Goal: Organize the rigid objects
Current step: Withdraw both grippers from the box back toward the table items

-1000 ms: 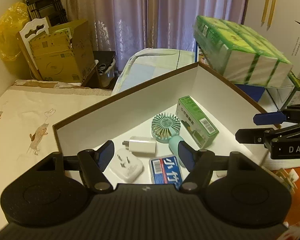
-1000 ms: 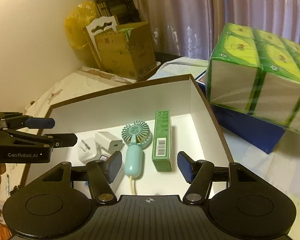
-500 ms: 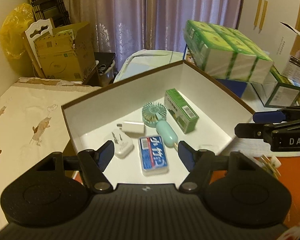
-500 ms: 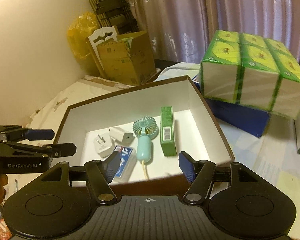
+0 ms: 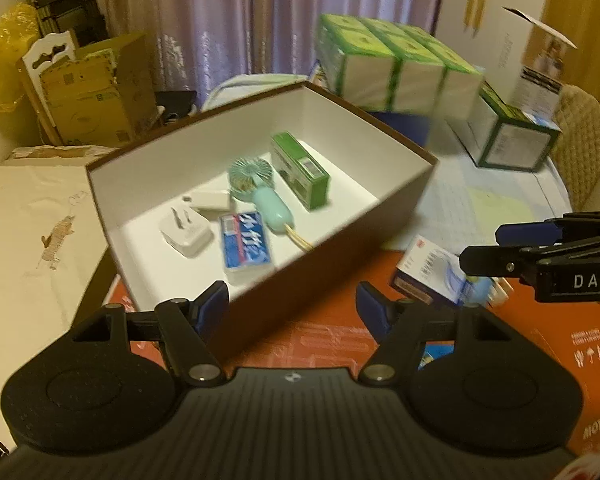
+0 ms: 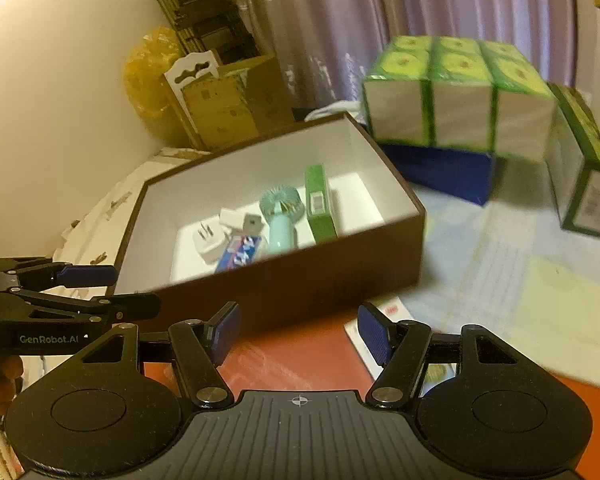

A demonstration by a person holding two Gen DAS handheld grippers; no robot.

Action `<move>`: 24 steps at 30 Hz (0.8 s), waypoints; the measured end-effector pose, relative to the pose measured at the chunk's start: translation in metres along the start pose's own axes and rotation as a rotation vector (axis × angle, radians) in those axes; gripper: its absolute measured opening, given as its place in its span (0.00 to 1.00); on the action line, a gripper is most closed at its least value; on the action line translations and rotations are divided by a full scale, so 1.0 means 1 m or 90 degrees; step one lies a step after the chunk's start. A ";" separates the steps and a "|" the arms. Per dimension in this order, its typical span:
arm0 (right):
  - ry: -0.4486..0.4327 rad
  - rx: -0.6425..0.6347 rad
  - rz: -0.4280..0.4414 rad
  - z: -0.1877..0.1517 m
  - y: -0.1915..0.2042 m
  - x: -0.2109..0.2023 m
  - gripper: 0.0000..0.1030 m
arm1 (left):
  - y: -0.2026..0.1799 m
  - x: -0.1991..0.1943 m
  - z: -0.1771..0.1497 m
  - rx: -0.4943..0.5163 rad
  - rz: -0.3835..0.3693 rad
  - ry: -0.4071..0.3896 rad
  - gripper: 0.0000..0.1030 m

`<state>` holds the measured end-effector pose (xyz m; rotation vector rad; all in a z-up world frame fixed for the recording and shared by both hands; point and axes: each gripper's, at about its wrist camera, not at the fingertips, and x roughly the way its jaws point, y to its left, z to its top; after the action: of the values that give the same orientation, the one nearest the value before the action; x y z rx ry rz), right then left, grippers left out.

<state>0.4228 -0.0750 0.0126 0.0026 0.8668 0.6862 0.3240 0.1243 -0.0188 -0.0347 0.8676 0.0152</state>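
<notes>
Small carton (image 5: 432, 276) outside box (image 5: 352, 236): light, stiff, crushable; grip flat sides; both hand-held grippers (image 5: 292, 308) (image 6: 298, 334) released, empty.

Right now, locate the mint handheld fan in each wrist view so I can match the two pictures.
Left wrist view: the mint handheld fan lies mid-frame inside the brown box, head toward the far wall, between the green carton and the white charger.
Right wrist view: the fan sits just left of centre in the same box, immediately left of the green carton.
Shared landmark: the green carton beside the fan.
</notes>
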 end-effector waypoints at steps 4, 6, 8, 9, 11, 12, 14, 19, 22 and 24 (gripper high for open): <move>0.006 0.013 -0.014 -0.019 -0.006 -0.014 0.60 | -0.016 0.000 -0.012 0.013 -0.016 0.012 0.65; 0.010 0.021 -0.021 -0.028 -0.009 -0.021 0.60 | -0.023 0.001 -0.018 0.021 -0.022 0.019 0.65; 0.014 0.029 -0.027 -0.036 -0.012 -0.026 0.60 | -0.028 0.001 -0.023 0.025 -0.028 0.024 0.65; 0.017 0.032 -0.031 -0.041 -0.013 -0.029 0.60 | -0.031 0.002 -0.026 0.027 -0.031 0.027 0.65; 0.023 0.036 -0.043 -0.049 -0.016 -0.032 0.60 | -0.036 0.004 -0.031 0.031 -0.037 0.034 0.65; 0.026 0.038 -0.047 -0.053 -0.018 -0.034 0.60 | -0.038 0.004 -0.033 0.033 -0.038 0.037 0.65; 0.034 0.043 -0.052 -0.062 -0.021 -0.037 0.60 | -0.043 0.007 -0.037 0.038 -0.042 0.043 0.65; 0.058 0.055 -0.070 -0.082 -0.029 -0.043 0.60 | -0.054 0.012 -0.047 0.051 -0.053 0.058 0.65; 0.071 0.066 -0.084 -0.092 -0.034 -0.044 0.60 | -0.059 0.016 -0.052 0.058 -0.055 0.067 0.65; 0.078 0.070 -0.091 -0.097 -0.036 -0.045 0.60 | -0.063 0.019 -0.054 0.062 -0.060 0.070 0.65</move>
<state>0.3547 -0.1547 -0.0295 -0.0027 1.0123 0.5078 0.2967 0.0594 -0.0662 0.0155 0.9753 -0.1179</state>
